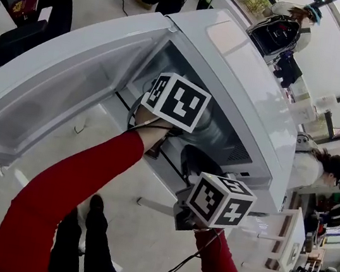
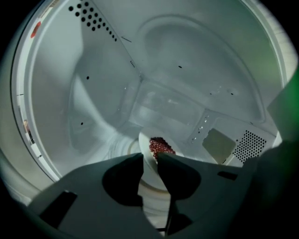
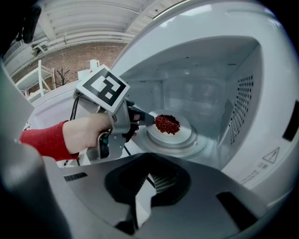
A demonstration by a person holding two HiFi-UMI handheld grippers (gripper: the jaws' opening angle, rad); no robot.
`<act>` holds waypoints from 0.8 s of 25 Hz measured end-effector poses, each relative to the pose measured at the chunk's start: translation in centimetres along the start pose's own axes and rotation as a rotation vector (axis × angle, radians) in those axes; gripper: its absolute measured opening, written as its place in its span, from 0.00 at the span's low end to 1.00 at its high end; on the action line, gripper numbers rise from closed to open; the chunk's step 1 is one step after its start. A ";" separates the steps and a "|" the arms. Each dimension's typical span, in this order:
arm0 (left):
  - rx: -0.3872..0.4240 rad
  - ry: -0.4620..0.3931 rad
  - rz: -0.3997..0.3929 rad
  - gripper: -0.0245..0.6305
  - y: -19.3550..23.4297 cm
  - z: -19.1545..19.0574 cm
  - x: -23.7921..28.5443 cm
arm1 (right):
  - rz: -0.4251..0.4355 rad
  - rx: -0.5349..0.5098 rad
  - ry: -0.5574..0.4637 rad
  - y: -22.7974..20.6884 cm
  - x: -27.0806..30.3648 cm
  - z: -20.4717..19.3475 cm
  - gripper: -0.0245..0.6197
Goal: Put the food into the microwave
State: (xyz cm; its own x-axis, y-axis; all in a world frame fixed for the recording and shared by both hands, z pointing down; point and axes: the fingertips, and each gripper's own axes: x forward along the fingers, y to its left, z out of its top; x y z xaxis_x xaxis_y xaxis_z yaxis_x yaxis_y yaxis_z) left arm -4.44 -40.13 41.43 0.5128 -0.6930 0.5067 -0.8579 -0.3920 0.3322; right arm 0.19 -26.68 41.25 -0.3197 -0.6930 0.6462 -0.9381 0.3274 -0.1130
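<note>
Microwave turntable under flat round plate of red food (rim between parted left tongs), right tongs together.

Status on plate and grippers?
Left gripper open, jaws astride plate rim. Right gripper shut, empty, outside. Food and plate on turntable inside microwave. Door open.
</note>
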 end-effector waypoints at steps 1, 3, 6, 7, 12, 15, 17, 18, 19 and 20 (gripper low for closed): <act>0.007 0.001 0.002 0.19 0.0 0.0 0.0 | 0.001 0.001 0.001 0.0 0.0 0.0 0.06; 0.026 0.003 0.011 0.19 0.0 0.0 0.0 | 0.002 0.002 0.004 0.0 0.1 0.0 0.06; 0.078 0.011 0.033 0.21 0.0 -0.1 -0.1 | 0.002 0.001 0.003 0.1 0.0 -0.1 0.06; 0.091 0.014 0.038 0.21 0.0 -0.1 -0.1 | 0.003 0.000 0.003 0.1 0.0 -0.1 0.06; 0.093 0.029 0.051 0.21 0.2 -0.5 0.4 | 0.003 -0.002 0.003 -0.2 0.0 0.1 0.06; 0.066 0.032 0.052 0.22 0.5 -0.7 0.6 | 0.007 -0.002 0.006 -0.2 0.1 0.0 0.06; 0.067 0.031 0.061 0.22 0.6 -0.7 0.8 | 0.008 -0.002 0.008 -0.2 0.1 -0.1 0.06; 0.072 0.033 0.066 0.22 0.5 -0.7 0.8 | 0.009 -0.002 0.008 -0.2 0.2 -0.1 0.06; 0.077 0.035 0.071 0.22 0.5 -0.7 0.9 | 0.010 -0.003 0.009 -0.2 0.2 -0.2 0.06; 0.082 0.037 0.075 0.22 0.5 -0.7 1.0 | 0.011 -0.003 0.009 -0.2 0.2 -0.2 0.06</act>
State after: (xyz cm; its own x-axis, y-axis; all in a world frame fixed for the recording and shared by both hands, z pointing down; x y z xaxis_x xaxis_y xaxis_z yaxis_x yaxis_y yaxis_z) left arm -4.34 -40.54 42.68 0.4465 -0.7003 0.5570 -0.8929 -0.3892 0.2264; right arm 0.37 -26.76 41.51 -0.3287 -0.6833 0.6520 -0.9341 0.3370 -0.1177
